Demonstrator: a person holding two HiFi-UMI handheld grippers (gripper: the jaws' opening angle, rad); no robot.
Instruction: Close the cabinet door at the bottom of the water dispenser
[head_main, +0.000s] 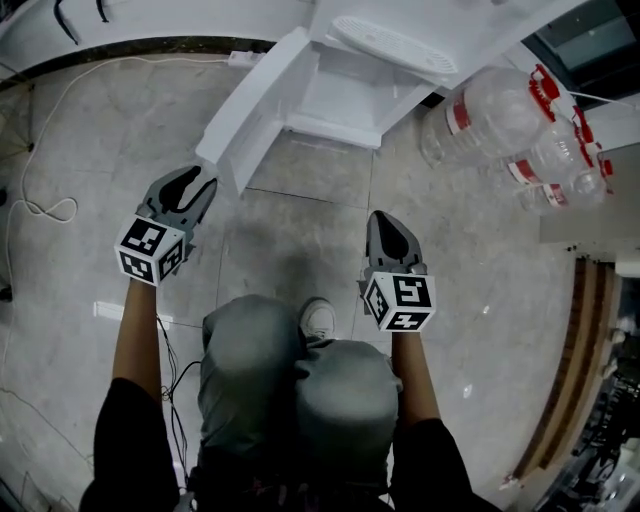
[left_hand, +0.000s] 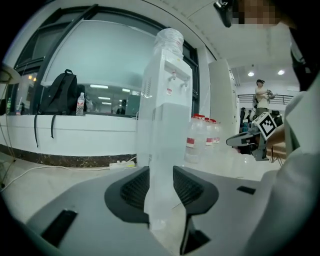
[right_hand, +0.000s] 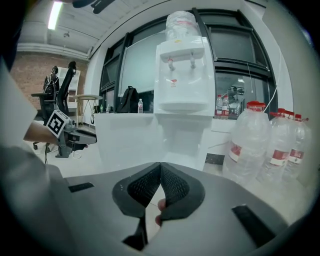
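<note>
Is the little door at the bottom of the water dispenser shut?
No, the door stands swung wide out from the water dispenser, leaving its lower inside open to view.

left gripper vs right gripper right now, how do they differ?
Jaws: the left gripper is open; the right gripper is shut, tips together, nothing between.
Place: the left gripper sits by the free edge of the open cabinet door, which shows in its gap, contact unclear; the right gripper hangs over bare floor, further from the door.
Shared: both point toward the water dispenser and hold nothing.
</note>
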